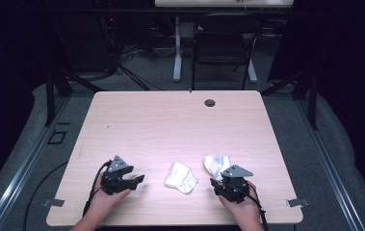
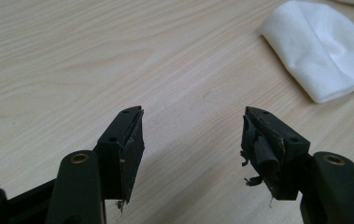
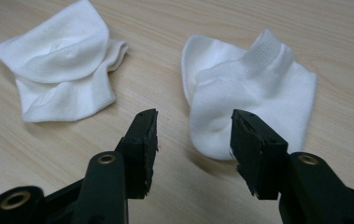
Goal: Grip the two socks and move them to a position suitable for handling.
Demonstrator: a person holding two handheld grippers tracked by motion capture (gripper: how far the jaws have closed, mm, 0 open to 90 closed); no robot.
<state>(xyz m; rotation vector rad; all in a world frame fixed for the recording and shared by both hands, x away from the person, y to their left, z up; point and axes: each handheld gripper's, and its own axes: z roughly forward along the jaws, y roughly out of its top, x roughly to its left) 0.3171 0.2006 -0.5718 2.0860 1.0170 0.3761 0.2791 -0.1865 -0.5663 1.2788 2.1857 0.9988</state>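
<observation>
Socks, two white ones, lie on the near part of the table [image 1: 170, 120]: one sock [image 3: 254, 98] just ahead of the right gripper [image 3: 193, 140], the other sock [image 3: 62, 79] between the two grippers, crumpled, apart from the first. Right gripper jaws wide apart, empty, tips just short of the near sock's edge. Left gripper [image 2: 191, 140] also wide, empty, over bare wood, crumpled sock [image 2: 324, 51] off to its upper right. Step in hand looks like the right gripper going for the near sock. To do it well: go low, straddle one layered edge of fabric, not the whole bulk, close fully before lifting. Thin cloth may slip from the worn pads [image 2: 258, 149] on the left gripper, so bite deep.
</observation>
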